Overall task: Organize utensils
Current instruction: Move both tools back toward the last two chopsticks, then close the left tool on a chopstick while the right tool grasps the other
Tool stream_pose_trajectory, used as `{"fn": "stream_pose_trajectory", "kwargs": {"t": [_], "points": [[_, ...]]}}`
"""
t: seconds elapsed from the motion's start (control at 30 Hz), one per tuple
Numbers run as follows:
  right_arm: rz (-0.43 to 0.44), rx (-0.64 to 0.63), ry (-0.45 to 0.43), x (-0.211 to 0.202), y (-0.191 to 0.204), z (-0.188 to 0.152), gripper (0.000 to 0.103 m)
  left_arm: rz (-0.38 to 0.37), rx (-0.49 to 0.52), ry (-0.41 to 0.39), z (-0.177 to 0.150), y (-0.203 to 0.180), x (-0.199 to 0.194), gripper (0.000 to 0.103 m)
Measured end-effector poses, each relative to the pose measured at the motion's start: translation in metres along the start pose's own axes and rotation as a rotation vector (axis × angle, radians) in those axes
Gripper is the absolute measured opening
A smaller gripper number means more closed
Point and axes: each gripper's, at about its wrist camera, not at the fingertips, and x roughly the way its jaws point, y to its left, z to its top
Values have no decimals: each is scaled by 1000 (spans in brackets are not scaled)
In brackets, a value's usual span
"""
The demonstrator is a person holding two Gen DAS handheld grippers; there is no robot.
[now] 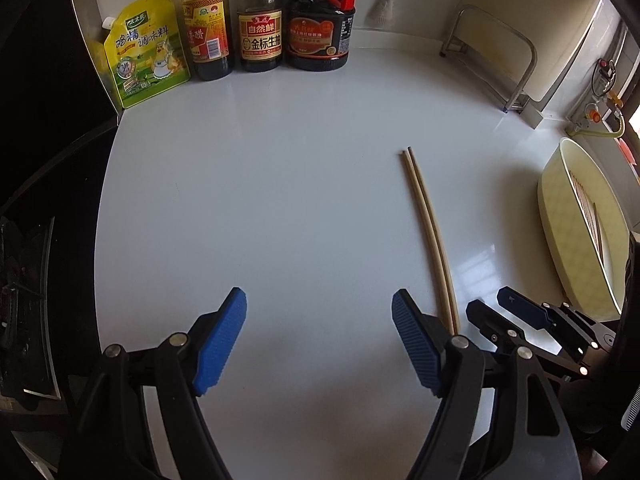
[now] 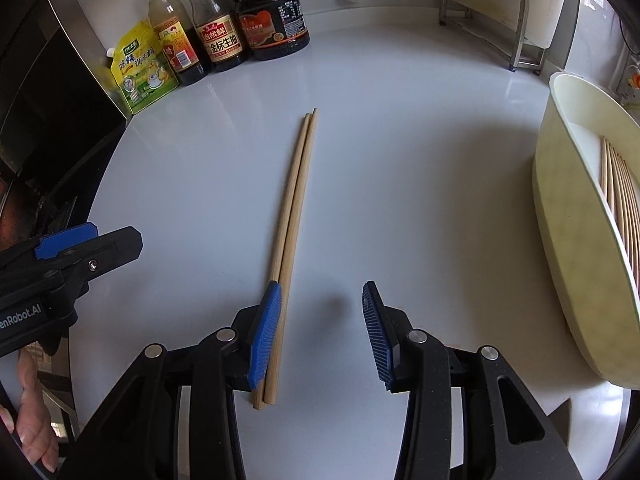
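Right wrist view: pair of long wooden chopsticks (image 2: 294, 232) flat on surface, long axis pointing ahead, just inside left pad of right gripper (image 2: 320, 332) jaws, parted, gripping nothing; left gripper (image 1: 318, 340) jaws wide, empty, chopsticks outside.

- On the yellow-green seasoning pouch (image 1: 146, 50) you can read "太太乐" at the top and "鸡精调味料" in large characters below it.
- The tall bottle next to it (image 1: 206, 26) carries a label where you can make out "香醋".
- The soy sauce bottle (image 1: 260, 28) shows you "自然鲜" over "金标生抽"; the right wrist view gives the same words.
- The dark jug with the red handle (image 1: 320, 28) has a red label too small to read.
- On the left claw (image 2: 66, 242), in the right wrist view, you see "enRobot.AI", cut off at the edge.
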Motion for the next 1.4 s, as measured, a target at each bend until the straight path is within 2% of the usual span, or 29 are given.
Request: {"fn": "stream_pose_trajectory", "kwargs": {"t": [0.67, 0.83, 0.9, 1.23, 1.4], "points": [[-71, -96, -7, 15, 23, 3, 40, 8, -17, 17, -6, 3, 8, 74], [-81, -129, -15, 13, 26, 0, 12, 9, -19, 13, -6, -1, 9, 74], [-72, -127, -16, 12, 24, 0, 6, 5, -21, 11, -7, -5, 12, 74], [-88, -51, -14, -6, -11, -12, 6, 6, 18, 24, -6, -28, 31, 74], [-102, -27, -10, -14, -27, -18, 6, 12, 35, 5, -2, -34, 37, 74]]}}
